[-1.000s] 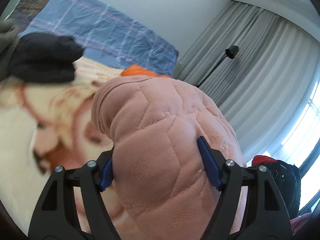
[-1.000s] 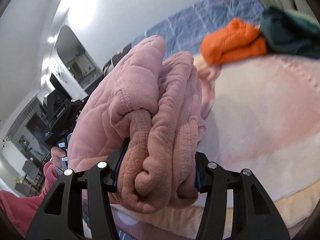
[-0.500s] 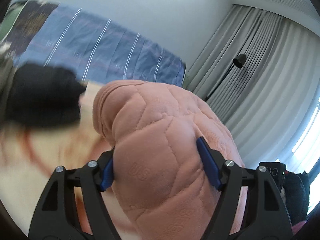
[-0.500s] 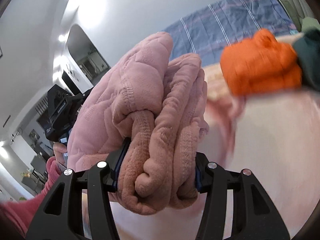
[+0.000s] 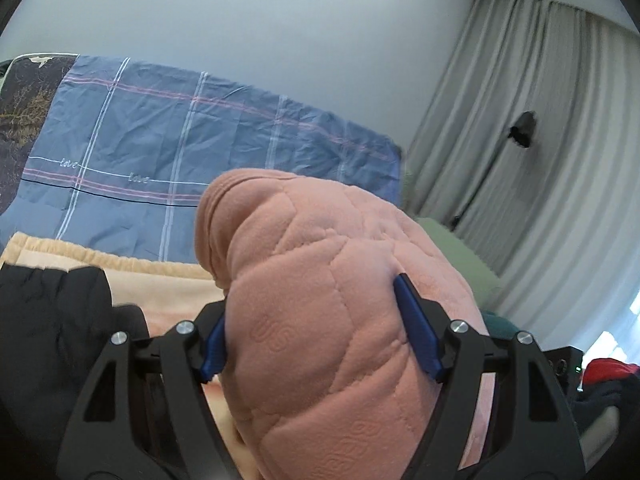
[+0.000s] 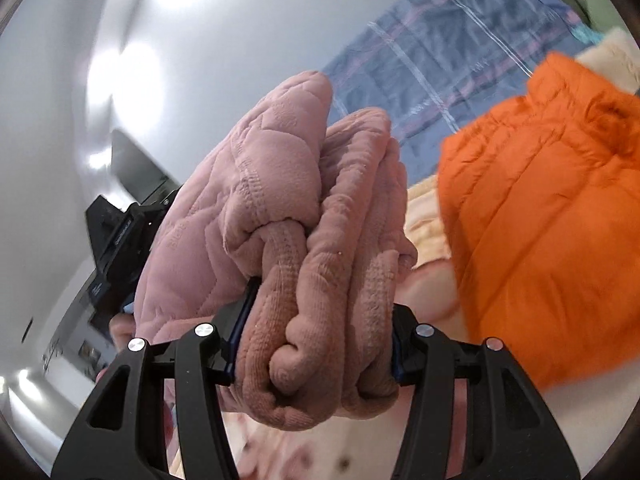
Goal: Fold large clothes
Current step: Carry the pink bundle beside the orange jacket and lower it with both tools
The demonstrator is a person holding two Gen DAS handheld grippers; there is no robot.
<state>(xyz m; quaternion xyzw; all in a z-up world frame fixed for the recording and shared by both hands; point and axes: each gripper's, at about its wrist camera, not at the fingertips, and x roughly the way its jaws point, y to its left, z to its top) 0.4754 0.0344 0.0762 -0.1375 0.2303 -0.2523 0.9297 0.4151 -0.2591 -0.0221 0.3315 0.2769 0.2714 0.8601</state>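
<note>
The thick pink quilted garment (image 5: 320, 332) is running off the bottom edge and covering most of the blue finger pads (image 5: 416, 336). At the right of the frame, the puffy orange jacket (image 6: 548, 216) is looking blurry, and the picture's edge is cutting it off.

Right gripper (image 6: 316, 344) is clamped hard on the pink quilted garment (image 6: 288, 216), both black fingers (image 6: 420, 344) pressing into a thick folded bundle of ribbed hems and padded layers. The bundle rises up and away from the jaws, filling the middle of the view. Just to its right sits an orange puffer jacket (image 6: 536, 208), lying on a pale cream blanket (image 6: 428, 224). Behind them runs a blue checked sheet (image 6: 440, 56). At the left, partly hidden by the pink fabric, a black device (image 6: 116, 240) shows.
</note>
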